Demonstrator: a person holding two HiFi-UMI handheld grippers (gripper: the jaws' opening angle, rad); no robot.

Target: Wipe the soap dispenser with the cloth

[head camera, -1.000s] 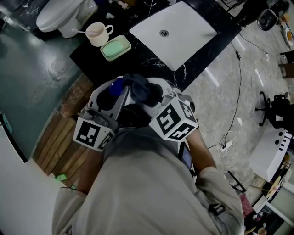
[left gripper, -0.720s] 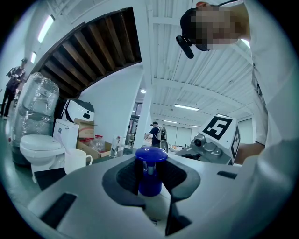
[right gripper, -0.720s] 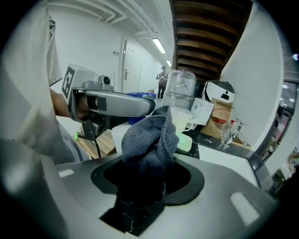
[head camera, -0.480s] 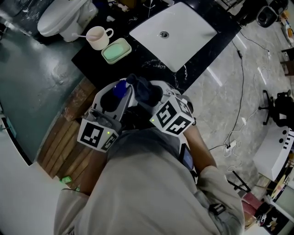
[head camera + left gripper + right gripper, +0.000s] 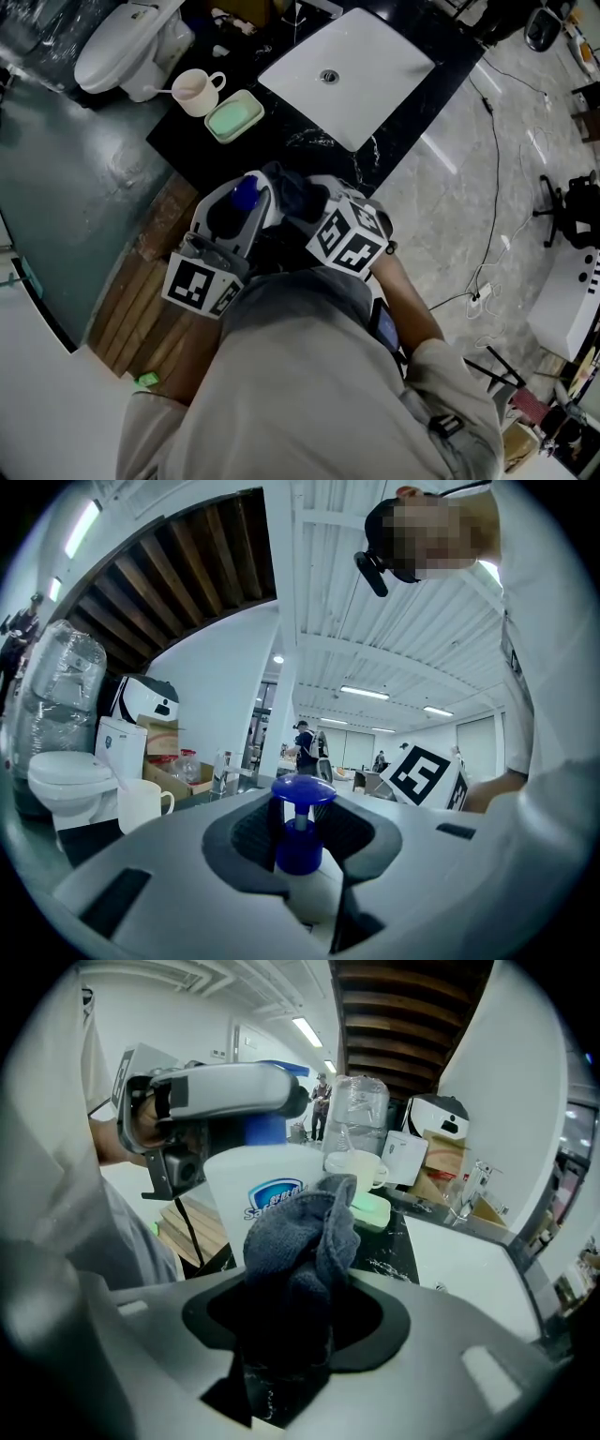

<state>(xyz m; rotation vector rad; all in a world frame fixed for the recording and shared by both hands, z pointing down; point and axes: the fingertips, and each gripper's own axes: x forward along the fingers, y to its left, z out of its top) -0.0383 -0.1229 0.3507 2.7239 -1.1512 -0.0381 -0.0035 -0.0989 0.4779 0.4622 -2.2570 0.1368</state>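
The soap dispenser (image 5: 299, 847) is off the counter (image 5: 281, 127) and held up in front of the person's chest. It is clamped in the left tongs (image 5: 300, 829), whose jaws press on its neck from both sides. It is a white plastic bottle with a deep blue pump on top: a round, flat-topped head on a thin pale stem above a wider blue collar. In the right gripper view the bottle's body (image 5: 267, 1190) shows smooth and white, with a blue-and-white printed label on its side; the lettering is too blurred to read.

The right tongs (image 5: 298, 1321) are clenched on the cloth (image 5: 305, 1237), a dark grey-blue towelling rag bunched into a thick wad that stands up out of the jaws. The wad lies against the bottle's side, just below the label. In the head view the cloth (image 5: 295, 190) sits just beside the blue pump, between the two tongs.

Beyond the tongs the black, white-veined counter carries a white square sink basin (image 5: 352, 70), a mint-green soap dish (image 5: 234, 115) and a pale mug (image 5: 194, 91). A white toilet (image 5: 122, 42) stands near the counter's left end.
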